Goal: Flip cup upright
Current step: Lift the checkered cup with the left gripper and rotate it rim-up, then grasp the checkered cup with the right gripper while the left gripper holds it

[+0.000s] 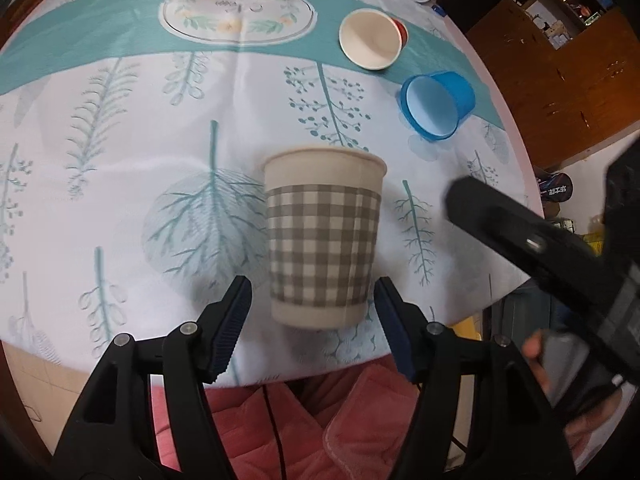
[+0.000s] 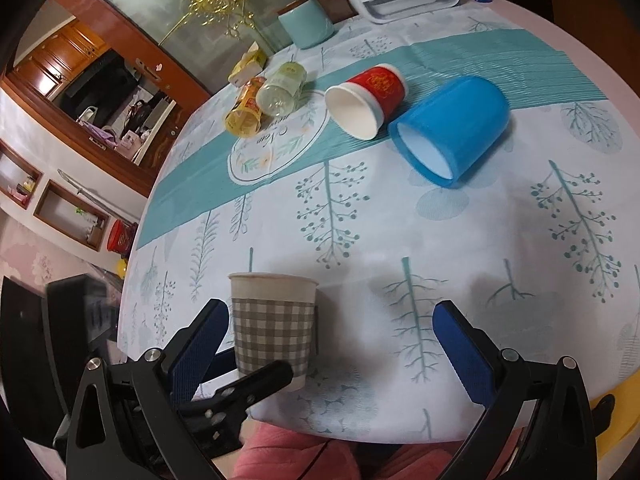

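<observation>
While the checked paper cup (image 1: 324, 240) stands upright with its mouth up near the front edge of the round table (image 1: 120, 184), we see our left gripper (image 1: 316, 328) spread wide around its lower half, one blue pad (image 1: 232, 328) on each side of the base and neither one clearly touching the paper; from the right wrist view the same cup (image 2: 272, 320) sits at the left, with a black finger of the left gripper crossing in front of its base; our right gripper (image 2: 332, 352) is also spread wide, holding nothing, its pads over bare patterned cloth beside the cup; farther back on the teal band of the cloth a red paper cup (image 2: 368, 100) lies on its side with its white mouth toward us, and just beside it a blue plastic cup (image 2: 452, 128) lies tipped over the same way; beyond these, two bottles (image 2: 264, 100) lie on their sides by the oval print, well apart from the upright cup.
</observation>
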